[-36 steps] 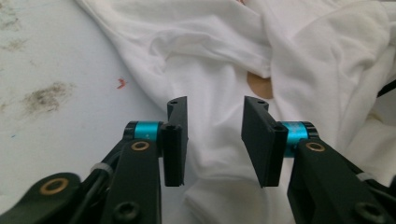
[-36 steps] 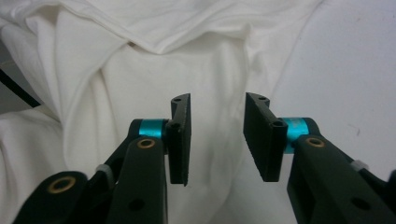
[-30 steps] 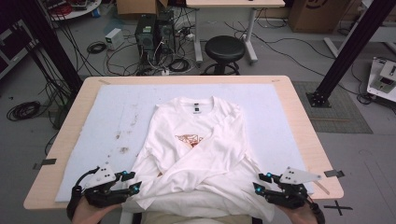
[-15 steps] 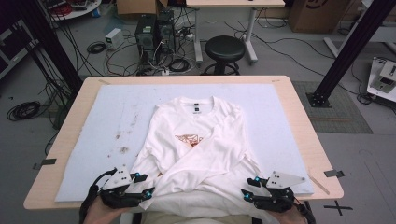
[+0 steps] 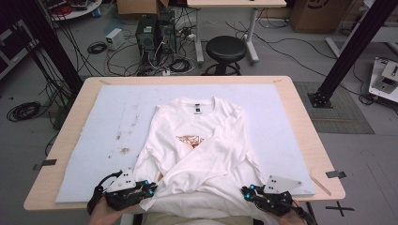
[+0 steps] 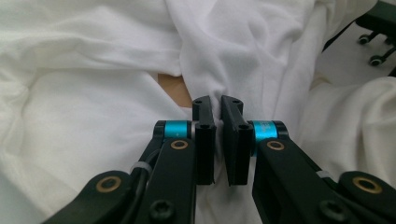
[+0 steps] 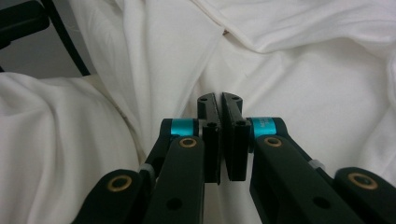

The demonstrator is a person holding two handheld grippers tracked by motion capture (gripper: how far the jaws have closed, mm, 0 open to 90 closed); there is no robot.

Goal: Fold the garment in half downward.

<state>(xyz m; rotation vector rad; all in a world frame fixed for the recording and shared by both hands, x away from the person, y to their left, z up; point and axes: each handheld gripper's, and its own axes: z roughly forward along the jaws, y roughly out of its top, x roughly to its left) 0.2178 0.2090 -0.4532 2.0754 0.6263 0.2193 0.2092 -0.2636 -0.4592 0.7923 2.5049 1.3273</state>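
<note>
at the near table edge: white long-sleeve t-shirt (image 5: pixel 202 140) lies face up on the pale blue mat (image 5: pixel 103 122), sleeves crossed over the chest print, hem hanging over the near edge toward the person
left gripper (image 5: pixel 151 188): jaws have just been closing, now pinched on the hem's left corner; fabric fold sits between the pads in the left gripper view (image 6: pixel 217 109)
right gripper (image 5: pixel 248 190): jaws have just been closing too, clamped on the hem's right corner (image 7: pixel 219 105)
risk 1: pinch looks thin, maybe one layer; a lift could drag the front away from the back
risk 2: uneven pull would skew the fold
risk 3: crossed sleeves lie loose; a fast lift could slide them apart
</note>
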